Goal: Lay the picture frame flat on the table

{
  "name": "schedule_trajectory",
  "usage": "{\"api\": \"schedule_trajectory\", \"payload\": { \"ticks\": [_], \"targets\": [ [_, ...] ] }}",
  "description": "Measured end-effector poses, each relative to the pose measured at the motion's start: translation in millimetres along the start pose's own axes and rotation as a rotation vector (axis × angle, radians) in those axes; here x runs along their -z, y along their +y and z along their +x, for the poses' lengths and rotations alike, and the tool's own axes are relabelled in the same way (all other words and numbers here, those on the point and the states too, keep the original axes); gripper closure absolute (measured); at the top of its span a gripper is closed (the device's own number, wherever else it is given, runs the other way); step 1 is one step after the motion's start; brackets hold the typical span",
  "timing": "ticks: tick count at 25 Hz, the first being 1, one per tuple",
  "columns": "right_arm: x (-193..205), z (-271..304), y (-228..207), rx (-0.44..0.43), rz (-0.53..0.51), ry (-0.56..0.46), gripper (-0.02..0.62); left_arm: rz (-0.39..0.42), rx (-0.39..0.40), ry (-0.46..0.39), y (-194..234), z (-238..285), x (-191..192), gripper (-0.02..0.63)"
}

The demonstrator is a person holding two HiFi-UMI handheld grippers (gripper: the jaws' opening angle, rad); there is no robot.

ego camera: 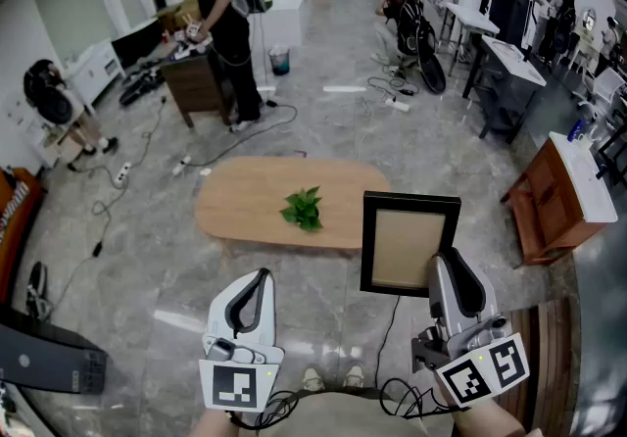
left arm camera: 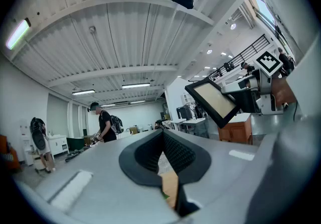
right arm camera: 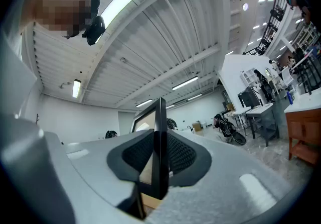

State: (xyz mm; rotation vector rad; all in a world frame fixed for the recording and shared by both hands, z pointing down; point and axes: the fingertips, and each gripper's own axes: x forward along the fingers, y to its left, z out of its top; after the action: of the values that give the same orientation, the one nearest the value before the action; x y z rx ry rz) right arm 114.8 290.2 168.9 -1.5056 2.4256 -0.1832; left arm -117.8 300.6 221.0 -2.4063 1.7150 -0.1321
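A black picture frame point(ego camera: 409, 244) with a tan backing hangs upright in the air, off the near right end of the oval wooden table point(ego camera: 250, 200). My right gripper point(ego camera: 449, 273) is shut on the frame's lower right edge. In the right gripper view the frame point(right arm camera: 159, 137) stands edge-on between the two dark pads. My left gripper point(ego camera: 257, 286) is held low at the left, shut with nothing in it; its pads point(left arm camera: 173, 155) meet. From the left gripper view the frame point(left arm camera: 214, 100) shows tilted at the upper right.
A small green plant point(ego camera: 303, 209) sits on the table's middle. A wooden cabinet with a white top point(ego camera: 563, 200) stands to the right. A person point(ego camera: 220, 24) works at a far bench; cables and a power strip point(ego camera: 397, 104) lie on the marble floor.
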Motion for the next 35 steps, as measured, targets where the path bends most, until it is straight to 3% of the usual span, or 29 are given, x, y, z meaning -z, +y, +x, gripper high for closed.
{"api": "schedule_trajectory", "payload": {
  "ticks": [35],
  "targets": [
    [9, -22, -74, -0.057, -0.023, 0.045, 0.514, 0.034, -0.057, -0.024, -62, 34, -10, 0.586]
  ]
}}
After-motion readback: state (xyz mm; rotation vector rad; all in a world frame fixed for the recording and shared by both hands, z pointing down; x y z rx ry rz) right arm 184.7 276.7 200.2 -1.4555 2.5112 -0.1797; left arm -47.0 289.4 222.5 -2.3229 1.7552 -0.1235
